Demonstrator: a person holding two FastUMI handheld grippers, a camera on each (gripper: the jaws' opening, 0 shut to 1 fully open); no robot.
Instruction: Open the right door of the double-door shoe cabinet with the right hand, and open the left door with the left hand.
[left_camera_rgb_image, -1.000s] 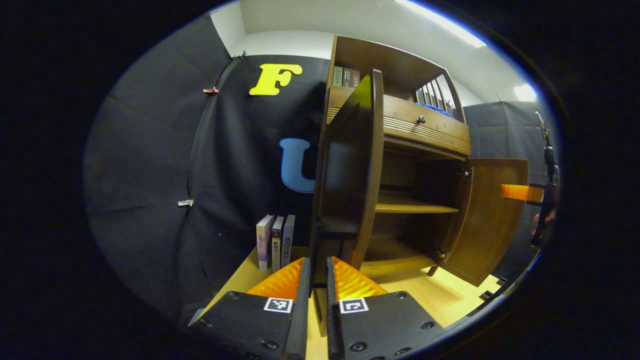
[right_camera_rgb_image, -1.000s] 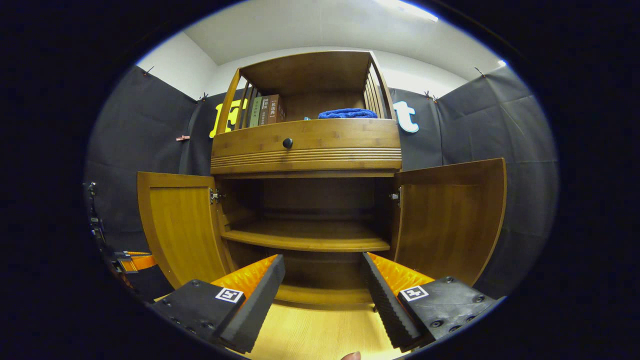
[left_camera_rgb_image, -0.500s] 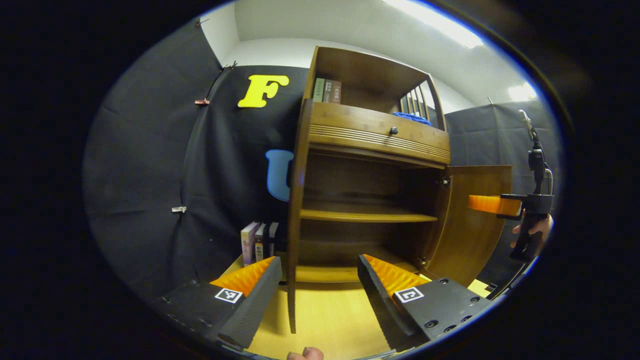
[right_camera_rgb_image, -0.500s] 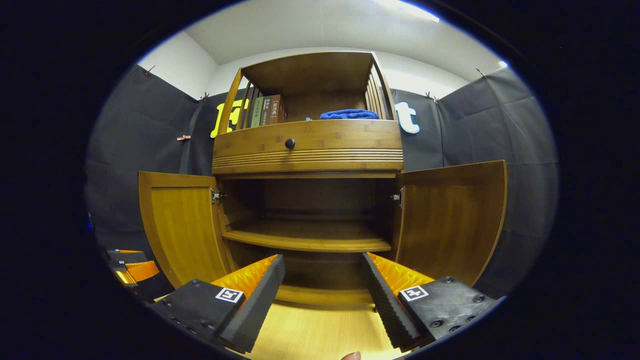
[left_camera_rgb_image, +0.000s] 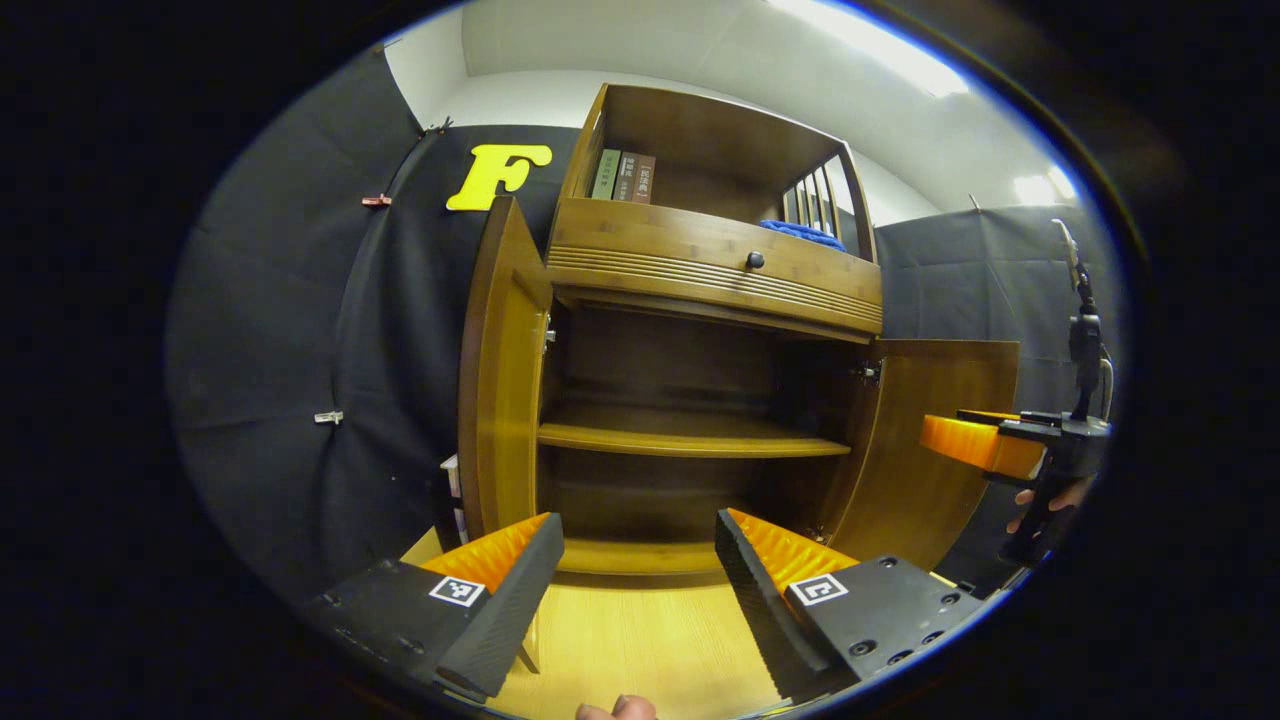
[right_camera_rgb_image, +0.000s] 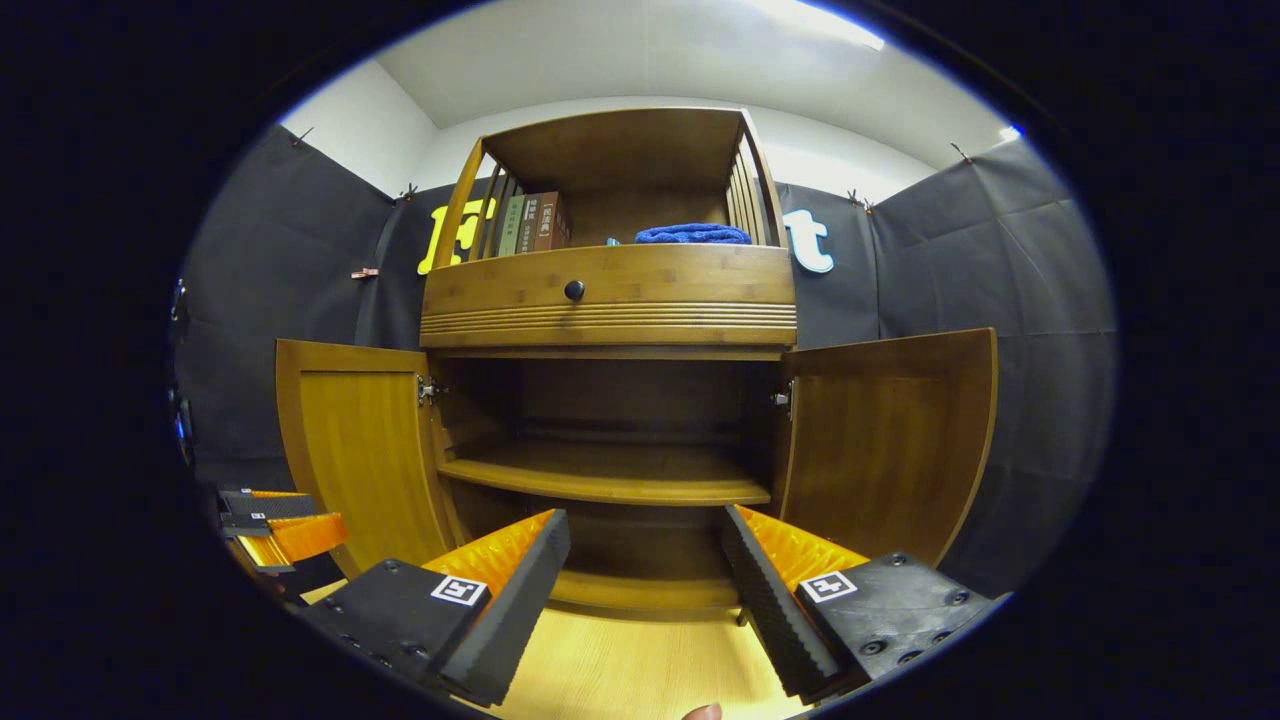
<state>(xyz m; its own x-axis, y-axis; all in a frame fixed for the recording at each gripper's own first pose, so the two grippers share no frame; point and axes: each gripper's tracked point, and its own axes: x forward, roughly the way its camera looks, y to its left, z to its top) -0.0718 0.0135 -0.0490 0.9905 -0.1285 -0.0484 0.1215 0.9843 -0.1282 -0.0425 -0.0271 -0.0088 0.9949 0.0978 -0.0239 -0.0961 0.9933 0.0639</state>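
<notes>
Both tools gape wide, holding nothing: the left tool (left_camera_rgb_image: 638, 560) faces the swung-out left door (left_camera_rgb_image: 495, 375), the right tool (right_camera_rgb_image: 645, 565) the open right door (right_camera_rgb_image: 885, 440).

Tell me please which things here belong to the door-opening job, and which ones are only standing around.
Part of the job:
left door, swung open
right door, swung open
left gripper, open
right gripper, open

Just lying about:
books on the top shelf
blue cloth on the top shelf
drawer with its dark knob
middle shelf, bare
</notes>
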